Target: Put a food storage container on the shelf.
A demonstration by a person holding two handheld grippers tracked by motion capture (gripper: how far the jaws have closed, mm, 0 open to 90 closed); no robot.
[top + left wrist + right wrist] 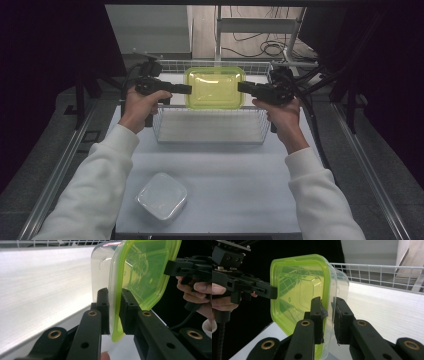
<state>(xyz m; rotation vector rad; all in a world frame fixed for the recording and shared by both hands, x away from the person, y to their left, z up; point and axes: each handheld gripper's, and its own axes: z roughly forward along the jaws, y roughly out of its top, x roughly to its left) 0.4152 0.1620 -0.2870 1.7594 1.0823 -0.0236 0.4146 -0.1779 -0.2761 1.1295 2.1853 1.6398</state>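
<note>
Lidded container (pixel 214 88) above wire basket (pixel 210 131); square tub (pixel 162 195) in front.

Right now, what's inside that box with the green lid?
Nothing shows inside the clear box: through its green lid and walls it looks empty. Both sets of jaws hide small strips at its rim.

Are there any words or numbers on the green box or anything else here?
None can be read.
Green lid: one small round moulded mark, too small to read.
White container: plain.
Wire basket: plain.
</note>
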